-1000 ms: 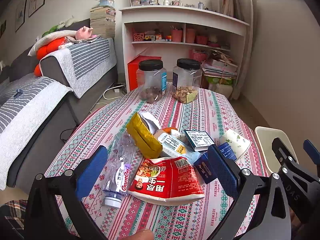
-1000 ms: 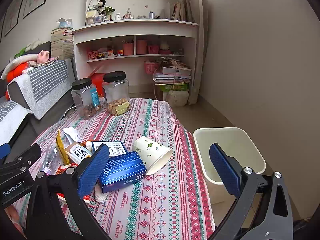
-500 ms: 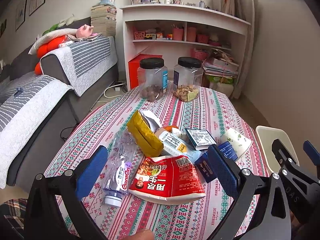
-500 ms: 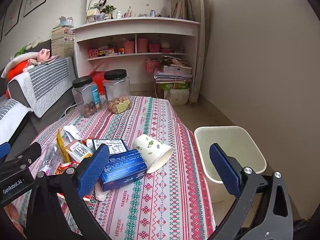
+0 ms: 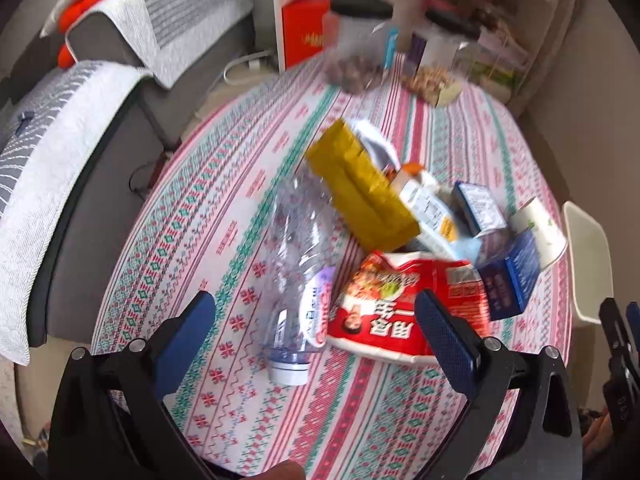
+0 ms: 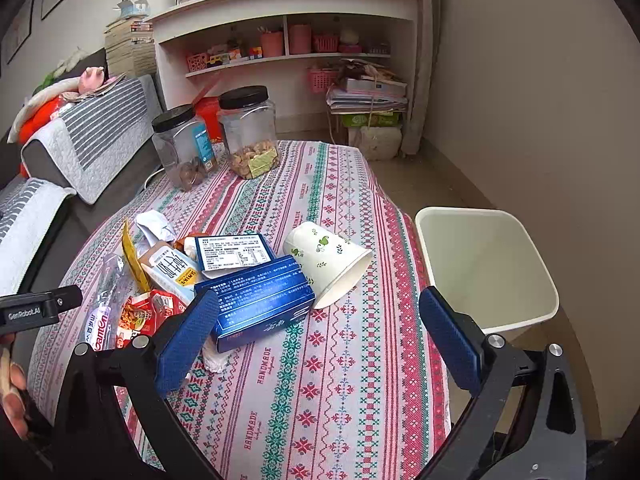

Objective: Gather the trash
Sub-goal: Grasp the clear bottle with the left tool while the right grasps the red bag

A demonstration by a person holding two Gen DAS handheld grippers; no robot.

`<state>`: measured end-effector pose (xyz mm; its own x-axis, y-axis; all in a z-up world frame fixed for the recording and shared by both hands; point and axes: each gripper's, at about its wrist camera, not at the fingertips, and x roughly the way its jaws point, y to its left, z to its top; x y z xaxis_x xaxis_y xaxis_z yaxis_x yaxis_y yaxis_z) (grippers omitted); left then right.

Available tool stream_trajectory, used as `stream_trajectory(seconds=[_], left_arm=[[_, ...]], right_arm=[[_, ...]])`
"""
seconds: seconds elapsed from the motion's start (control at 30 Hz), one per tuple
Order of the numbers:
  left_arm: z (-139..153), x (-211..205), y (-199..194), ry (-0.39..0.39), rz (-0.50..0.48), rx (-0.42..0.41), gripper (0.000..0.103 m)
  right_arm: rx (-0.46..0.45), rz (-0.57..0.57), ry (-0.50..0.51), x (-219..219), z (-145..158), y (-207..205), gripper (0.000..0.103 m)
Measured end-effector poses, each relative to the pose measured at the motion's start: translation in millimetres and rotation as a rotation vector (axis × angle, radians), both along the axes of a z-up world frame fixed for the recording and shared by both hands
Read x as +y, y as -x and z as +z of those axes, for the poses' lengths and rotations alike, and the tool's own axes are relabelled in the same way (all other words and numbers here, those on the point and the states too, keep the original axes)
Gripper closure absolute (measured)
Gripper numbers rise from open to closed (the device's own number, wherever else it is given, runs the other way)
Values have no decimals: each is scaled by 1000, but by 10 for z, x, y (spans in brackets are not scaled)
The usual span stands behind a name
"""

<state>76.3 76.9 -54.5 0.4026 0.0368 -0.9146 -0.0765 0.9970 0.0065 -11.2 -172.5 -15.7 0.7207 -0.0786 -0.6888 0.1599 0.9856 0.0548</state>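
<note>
The left gripper (image 5: 316, 320) has tipped down toward the table (image 5: 224, 184) since a moment ago, and its picture is now blurry from moving. Its jaws are wide open and hold nothing. I think it is going for the plastic bottle (image 5: 298, 264), so the first pick is about to start.

The bottle lies flat between the jaws. Its long side runs from 12 o'clock to 6 o'clock, with the cap at 6. The red bag (image 5: 404, 312) touches it at 3 o'clock.

The right gripper (image 6: 318, 336) has open, empty jaws too. The blue box (image 6: 260, 304) lies by them. The bin (image 6: 488, 268) waits beside the table at 3 o'clock.
</note>
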Motion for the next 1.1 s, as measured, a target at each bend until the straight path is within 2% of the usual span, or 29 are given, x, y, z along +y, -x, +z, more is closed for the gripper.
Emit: stream_trajectory(seconds=[0.13,0.27,0.37,0.53,0.6,0.63,0.7,0.77,0.9,1.03,1.1], left_arm=[[-239,267,-189,-27,2,159,6],[-540,405,-296,85,47,267,6],[-720,390,-329,153,56,305,7],[-747,312,-447,153,29,281,7],[-719,316,-504,158,29,280,7],[-723,297,-557,186,26,289,7],[-731,323,-589,170,37,304,7],[-758,379,-617,157,49,305,12],[-767,371,-648,165,7,315,43],[-606,363,-543,120,-31,257,43],[-430,438,-421,139,-36,225,44]], right_arm=[[52,16,-12,-11,-46,-53,7],[106,24,-52,-48,-149,-117,7],[143,32,-64,-36,-237,-153,7],[173,83,-59,105,-310,-208,7],[184,124,-56,207,-338,-239,7],[193,151,-54,272,-358,-261,7],[204,213,-40,416,-401,-305,7],[215,277,-5,575,-437,-360,7],[256,384,-19,819,-470,-508,8],[309,452,-36,977,-510,-652,14],[303,480,-12,1045,-506,-681,14]])
